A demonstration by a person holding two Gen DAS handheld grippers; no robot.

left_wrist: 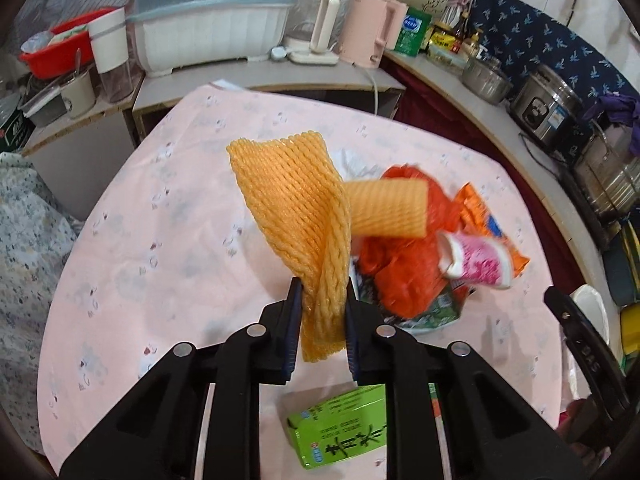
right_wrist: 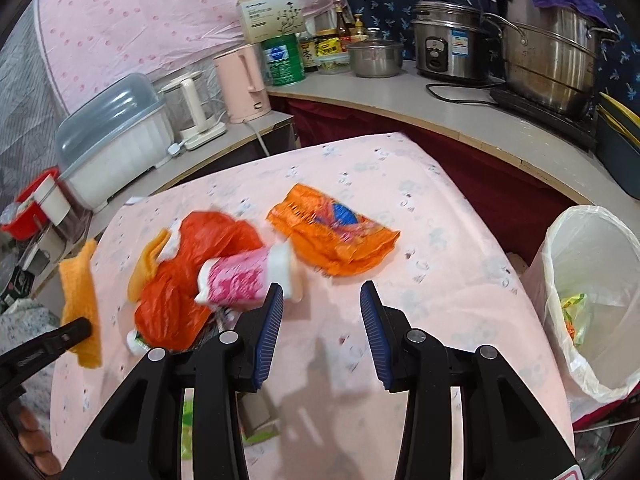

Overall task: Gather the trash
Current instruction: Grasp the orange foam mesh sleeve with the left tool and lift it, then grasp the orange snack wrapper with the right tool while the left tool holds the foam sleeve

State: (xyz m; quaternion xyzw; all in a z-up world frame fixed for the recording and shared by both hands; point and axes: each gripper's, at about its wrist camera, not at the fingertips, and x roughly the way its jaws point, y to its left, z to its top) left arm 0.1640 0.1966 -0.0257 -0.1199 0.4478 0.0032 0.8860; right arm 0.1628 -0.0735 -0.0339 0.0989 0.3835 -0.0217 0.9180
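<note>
Trash: foam net pinched in left tongs, lifted for binning | right tongs half-open, empty | lined bin waits at 3 o'clock

The worktop wears a pale pink cloth with a faint grey-white floral print. The foam fruit net is yellow-orange with a knitted mesh pattern. The plastic bag is red-orange. The snack wrapper is orange with a blue emblem. The cup is pink and white, mottled. The carton is lime green with dark lettering. The bin liner is translucent white. The left gripper is black with blue pads.
</note>
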